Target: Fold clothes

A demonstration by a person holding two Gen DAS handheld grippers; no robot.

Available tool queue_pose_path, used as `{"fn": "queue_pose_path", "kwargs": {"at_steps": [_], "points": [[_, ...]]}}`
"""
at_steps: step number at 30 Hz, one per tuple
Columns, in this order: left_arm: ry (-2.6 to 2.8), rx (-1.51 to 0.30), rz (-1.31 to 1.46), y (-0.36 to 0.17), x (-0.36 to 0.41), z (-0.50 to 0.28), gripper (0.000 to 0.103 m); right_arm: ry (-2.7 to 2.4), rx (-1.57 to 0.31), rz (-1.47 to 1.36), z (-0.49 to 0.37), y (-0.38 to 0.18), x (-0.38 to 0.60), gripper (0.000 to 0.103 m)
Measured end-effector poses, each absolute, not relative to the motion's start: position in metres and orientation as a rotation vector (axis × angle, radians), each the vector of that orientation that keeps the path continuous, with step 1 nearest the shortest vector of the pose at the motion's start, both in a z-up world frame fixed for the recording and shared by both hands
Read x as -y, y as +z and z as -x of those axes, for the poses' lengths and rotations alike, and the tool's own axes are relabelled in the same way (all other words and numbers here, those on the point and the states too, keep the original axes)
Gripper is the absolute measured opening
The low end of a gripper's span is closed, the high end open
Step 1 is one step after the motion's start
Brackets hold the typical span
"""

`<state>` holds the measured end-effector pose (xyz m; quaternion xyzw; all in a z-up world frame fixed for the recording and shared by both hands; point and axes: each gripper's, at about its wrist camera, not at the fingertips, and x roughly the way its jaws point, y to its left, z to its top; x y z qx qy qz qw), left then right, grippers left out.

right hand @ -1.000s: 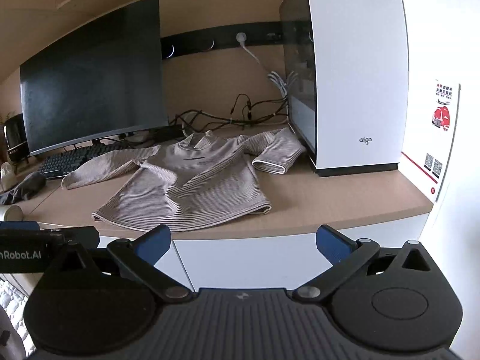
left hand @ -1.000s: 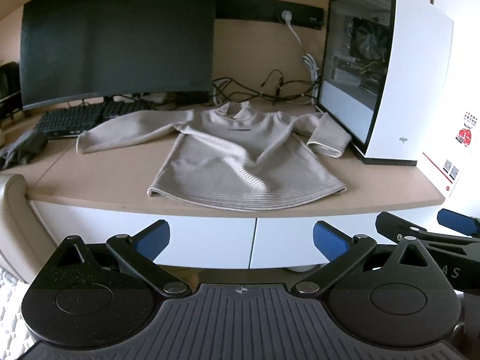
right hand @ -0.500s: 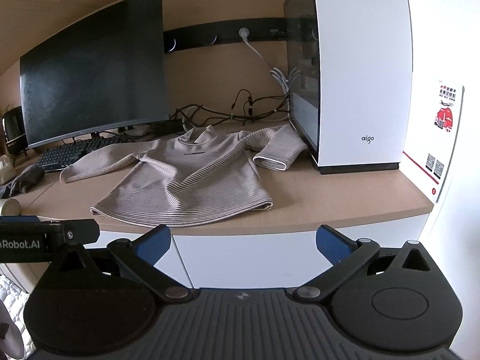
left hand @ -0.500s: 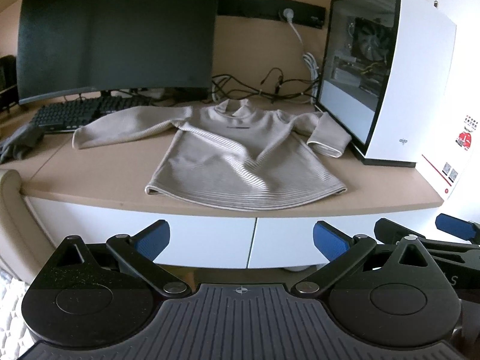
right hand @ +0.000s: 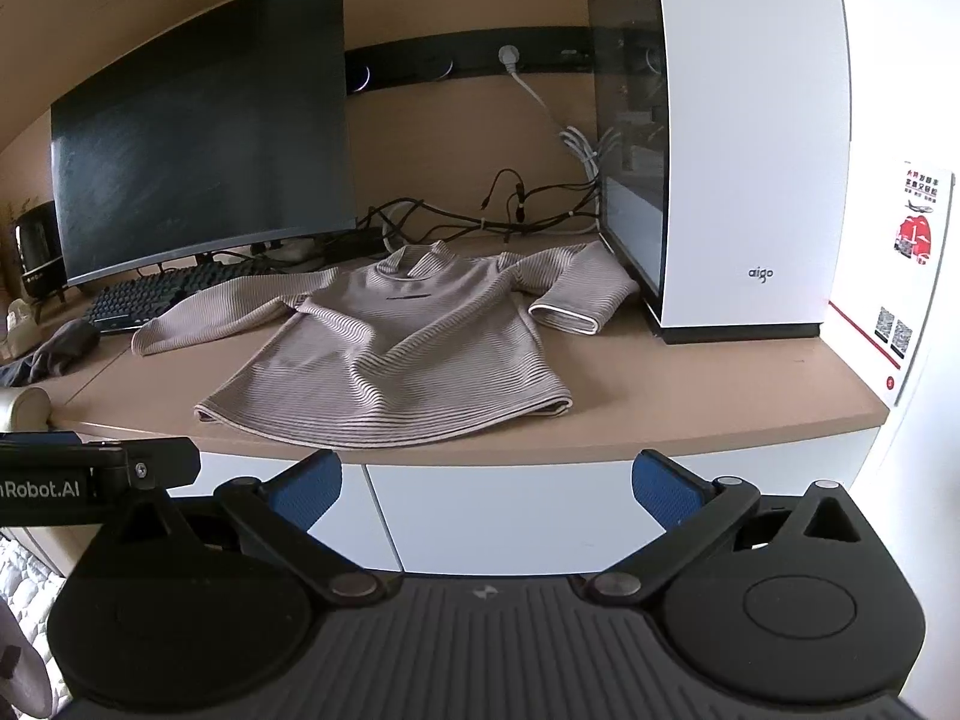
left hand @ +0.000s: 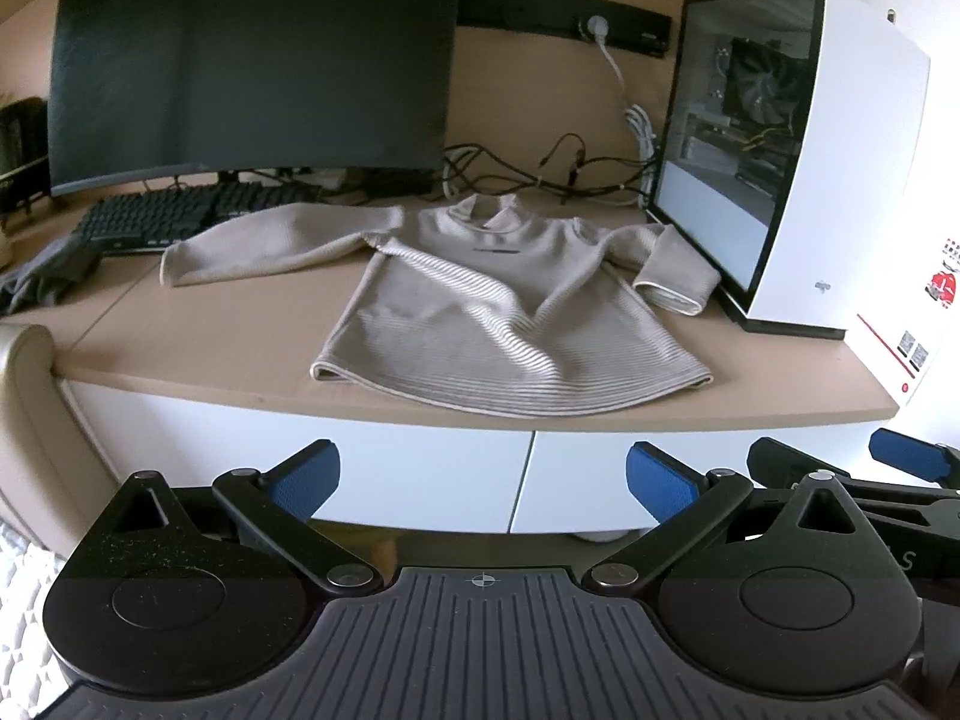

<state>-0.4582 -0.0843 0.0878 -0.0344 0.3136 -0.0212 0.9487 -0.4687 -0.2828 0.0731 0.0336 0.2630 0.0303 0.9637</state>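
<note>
Sweater (left hand: pixel 492 324) right sleeve bunched against PC case (left hand: pixel 792 168), cuff end partly hidden. Left tool (left hand: pixel 483 474) & right tool (right hand: pixel 486 483) both spread wide, empty, short of table (left hand: pixel 210 330).

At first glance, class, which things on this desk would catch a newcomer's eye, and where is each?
A beige ribbed sweater lies spread in the middle of the desk, one sleeve stretched toward the black keyboard, the other bent against the white computer case on the right. A large dark monitor stands behind it. Both grippers' blue-padded jaws hang open, short of the desk.
</note>
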Motion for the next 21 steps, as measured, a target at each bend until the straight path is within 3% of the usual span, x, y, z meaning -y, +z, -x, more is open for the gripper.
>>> {"fn": "queue_pose_path", "kwargs": {"at_steps": [21], "points": [[-0.05,-0.648,0.064,0.0849,0.0796,0.4565,0.103,0.055,-0.513,-0.076,0.4671,0.0742,0.2807,0.103]]}}
